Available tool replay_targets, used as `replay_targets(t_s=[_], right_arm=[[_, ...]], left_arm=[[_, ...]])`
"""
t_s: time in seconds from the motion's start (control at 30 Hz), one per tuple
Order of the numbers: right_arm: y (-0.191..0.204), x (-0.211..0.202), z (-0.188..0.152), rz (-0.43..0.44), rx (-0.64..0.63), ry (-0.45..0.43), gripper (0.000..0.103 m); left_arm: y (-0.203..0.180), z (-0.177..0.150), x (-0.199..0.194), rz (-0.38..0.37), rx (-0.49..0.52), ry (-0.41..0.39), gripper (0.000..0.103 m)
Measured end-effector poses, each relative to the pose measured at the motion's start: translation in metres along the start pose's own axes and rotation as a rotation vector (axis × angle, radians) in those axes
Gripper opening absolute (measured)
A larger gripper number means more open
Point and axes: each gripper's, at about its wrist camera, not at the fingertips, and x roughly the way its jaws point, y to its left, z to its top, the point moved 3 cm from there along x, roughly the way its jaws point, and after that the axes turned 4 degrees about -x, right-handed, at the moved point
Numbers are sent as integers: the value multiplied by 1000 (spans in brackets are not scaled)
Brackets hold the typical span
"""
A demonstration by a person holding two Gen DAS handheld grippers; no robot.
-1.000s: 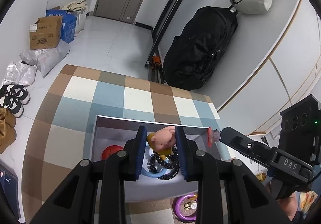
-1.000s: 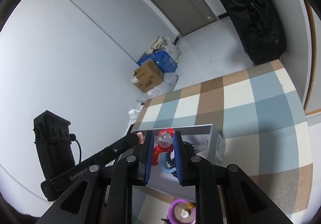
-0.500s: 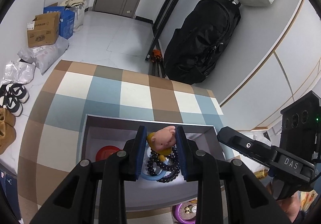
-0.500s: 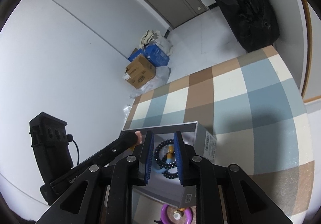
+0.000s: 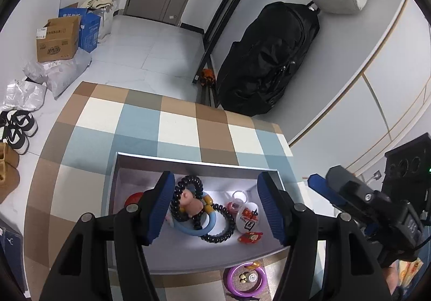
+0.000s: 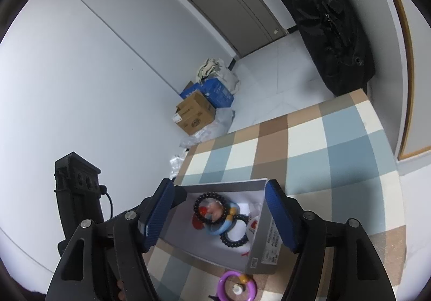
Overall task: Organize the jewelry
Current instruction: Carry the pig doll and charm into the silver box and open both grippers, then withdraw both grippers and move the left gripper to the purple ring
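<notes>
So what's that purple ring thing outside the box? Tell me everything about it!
The purple plastic-looking ring is a smooth round hoop, lying flat on the checked blue, brown and cream cloth. It sits just outside the near wall of the open grey box, close to it; whether they touch isn't clear. A small yellow-orange piece sits on its rim nearest the box. Inside the hoop lie tiny bits, one white and round, one yellowish. Nothing grips it: both sets of jaws hang open above the box.
</notes>
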Motion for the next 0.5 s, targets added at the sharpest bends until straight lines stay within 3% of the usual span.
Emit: replay_targets(t_s=[0.1, 0.2, 0.37, 0.5], right_arm=[[-2, -1, -1, -3, 3, -5, 85], [-3, -3, -2, -18, -1, -15, 93], [-6, -11, -9, -40, 4, -24, 102], [-4, -19, -15, -66, -13, -39, 103]], left_arm=[[-3, -5, -2, 41, 29, -8, 60], [-3, -10, -5, 86, 42, -23, 71], [-6, -17, -12, 118, 74, -55, 74], [-11, -24, -24, 123, 106, -96, 75]])
